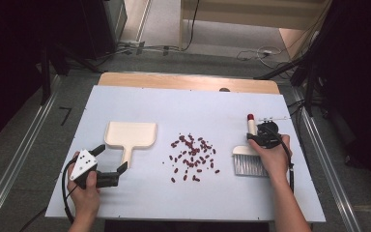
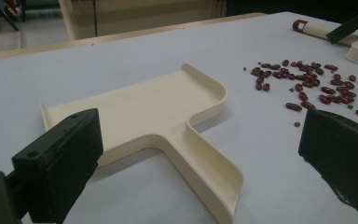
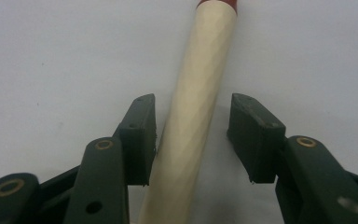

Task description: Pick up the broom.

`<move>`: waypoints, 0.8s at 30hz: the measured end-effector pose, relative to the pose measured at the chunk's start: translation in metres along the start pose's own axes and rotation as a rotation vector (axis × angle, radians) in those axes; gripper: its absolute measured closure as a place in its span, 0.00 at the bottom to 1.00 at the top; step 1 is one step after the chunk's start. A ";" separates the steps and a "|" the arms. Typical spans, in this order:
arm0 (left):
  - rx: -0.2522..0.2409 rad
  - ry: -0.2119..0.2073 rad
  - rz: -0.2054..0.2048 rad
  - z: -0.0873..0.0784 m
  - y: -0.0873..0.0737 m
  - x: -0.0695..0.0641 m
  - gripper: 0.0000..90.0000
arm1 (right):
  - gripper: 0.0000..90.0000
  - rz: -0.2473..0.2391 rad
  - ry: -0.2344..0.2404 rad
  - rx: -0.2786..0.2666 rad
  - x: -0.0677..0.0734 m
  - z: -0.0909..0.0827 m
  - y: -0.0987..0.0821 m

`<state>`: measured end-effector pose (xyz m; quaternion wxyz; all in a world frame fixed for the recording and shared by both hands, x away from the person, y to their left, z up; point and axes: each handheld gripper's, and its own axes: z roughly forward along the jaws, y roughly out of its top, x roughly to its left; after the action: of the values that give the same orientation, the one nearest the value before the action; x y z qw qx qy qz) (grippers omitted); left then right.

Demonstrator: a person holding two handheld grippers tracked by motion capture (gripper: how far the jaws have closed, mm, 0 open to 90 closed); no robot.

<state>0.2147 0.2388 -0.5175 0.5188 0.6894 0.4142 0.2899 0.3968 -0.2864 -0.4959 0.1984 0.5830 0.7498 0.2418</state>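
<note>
- Scene, high view: a white table [image 1: 183, 104] carries a cream dustpan [image 1: 130, 137] at the left, a loose scatter of red beans [image 1: 192, 157] in the middle, and a small hand brush [image 1: 249, 157] at the right, its grey bristles toward the person and its red-capped handle pointing away
- Right gripper [image 3: 191, 135]: its jaws straddle the brush handle [image 3: 196, 102], partly open; the left pad touches or nearly touches the handle, while a plain gap shows between the right pad and the handle, so the brush is not yet gripped and lies flat on the table
- Left gripper [image 1: 111, 159]: held wide open with nothing between the jaws, near the end of the dustpan handle [image 2: 205, 168]; the left gripper view shows the pan lying open side up, the beans [image 2: 317, 84] beyond it and well apart from it
- Step in hand, by judgement: taking up the brush, the first stage of sweeping the beans into the pan; no bean has been moved
- Next move, by judgement: the right jaws need to press in evenly on the round handle, since an off-centre squeeze may roll it aside; the left gripper then has to close on the pan handle and set the pan's open edge beside the beans
</note>
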 end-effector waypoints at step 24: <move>0.013 0.002 0.001 0.002 0.000 0.000 0.00 | 0.76 0.045 -0.023 -0.045 0.003 -0.001 -0.006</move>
<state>0.2159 0.2378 -0.5179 0.5139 0.6926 0.4161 0.2882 0.3909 -0.2852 -0.4985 0.2148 0.5979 0.7285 0.2563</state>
